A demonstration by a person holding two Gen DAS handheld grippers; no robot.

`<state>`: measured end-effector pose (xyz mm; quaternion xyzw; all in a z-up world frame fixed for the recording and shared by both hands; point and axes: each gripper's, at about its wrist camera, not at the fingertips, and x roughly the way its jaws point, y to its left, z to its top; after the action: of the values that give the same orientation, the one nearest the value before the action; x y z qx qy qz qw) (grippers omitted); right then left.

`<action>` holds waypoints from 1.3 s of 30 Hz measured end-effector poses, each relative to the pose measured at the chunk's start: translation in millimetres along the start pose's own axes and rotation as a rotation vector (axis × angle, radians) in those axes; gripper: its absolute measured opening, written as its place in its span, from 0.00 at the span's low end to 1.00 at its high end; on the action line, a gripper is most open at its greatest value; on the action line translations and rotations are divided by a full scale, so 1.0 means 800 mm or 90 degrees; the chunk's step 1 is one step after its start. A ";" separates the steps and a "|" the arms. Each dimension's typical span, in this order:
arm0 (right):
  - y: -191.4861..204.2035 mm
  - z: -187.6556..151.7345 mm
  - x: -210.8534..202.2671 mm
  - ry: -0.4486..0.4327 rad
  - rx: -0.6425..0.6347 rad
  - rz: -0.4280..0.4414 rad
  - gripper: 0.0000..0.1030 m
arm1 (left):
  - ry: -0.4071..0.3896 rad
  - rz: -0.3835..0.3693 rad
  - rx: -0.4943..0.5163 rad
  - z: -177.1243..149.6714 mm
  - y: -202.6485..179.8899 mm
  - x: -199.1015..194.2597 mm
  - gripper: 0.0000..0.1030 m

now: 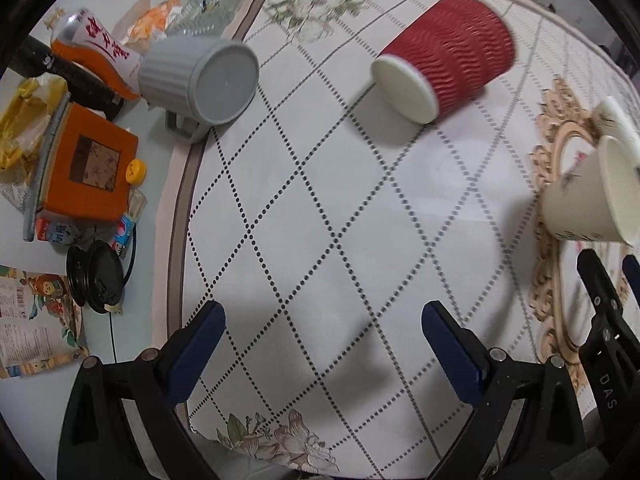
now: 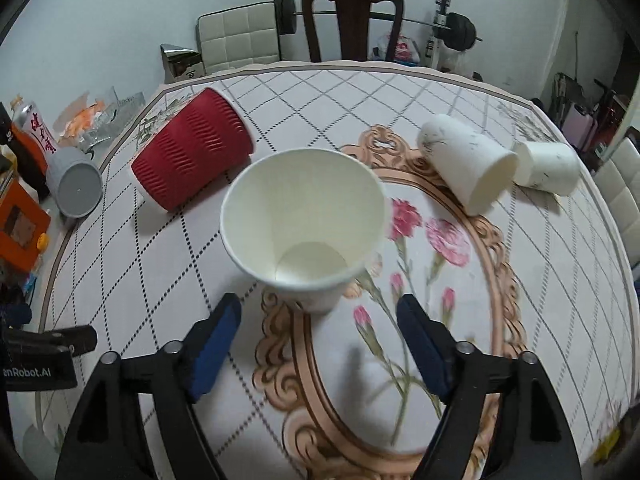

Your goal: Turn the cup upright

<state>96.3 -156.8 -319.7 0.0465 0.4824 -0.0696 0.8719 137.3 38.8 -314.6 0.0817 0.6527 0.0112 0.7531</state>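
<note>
A white paper cup (image 2: 304,220) stands upright on the table, just ahead of my open, empty right gripper (image 2: 320,336); it also shows at the right edge of the left wrist view (image 1: 592,196). A red ribbed paper cup (image 1: 444,56) lies on its side, base toward me; it also shows in the right wrist view (image 2: 192,160). A grey ribbed mug (image 1: 200,80) lies on its side at the tablecloth's left edge. Two white cups (image 2: 468,164) (image 2: 548,168) lie on their sides at the right. My left gripper (image 1: 324,340) is open and empty over the tablecloth.
Clutter sits left of the tablecloth: an orange box (image 1: 88,172), a black lid (image 1: 96,280), a can (image 1: 96,48) and wrappers. A dark wooden chair (image 2: 352,20) and a barbell stand beyond the far table edge. The right gripper's fingers (image 1: 604,292) show in the left wrist view.
</note>
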 end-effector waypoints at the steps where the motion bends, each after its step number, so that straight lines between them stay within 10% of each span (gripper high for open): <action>1: -0.003 -0.002 -0.007 0.002 0.005 -0.007 0.82 | -0.007 -0.002 0.003 -0.003 -0.001 -0.008 0.98; 7: -0.029 0.000 -0.071 0.003 0.041 -0.043 0.97 | -0.062 -0.024 0.005 -0.024 -0.017 -0.075 0.98; 26: -0.087 0.015 -0.364 -0.054 0.008 -0.039 1.00 | -0.282 -0.040 -0.044 -0.142 -0.006 -0.334 0.98; 39: -0.089 -0.004 -0.480 -0.100 0.002 -0.060 1.00 | -0.334 -0.068 -0.020 -0.185 0.004 -0.394 1.00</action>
<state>-119.6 -197.1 3.5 0.0192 0.4140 -0.1146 0.9028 -54.9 19.3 -24.9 0.0357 0.4380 -0.0397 0.8974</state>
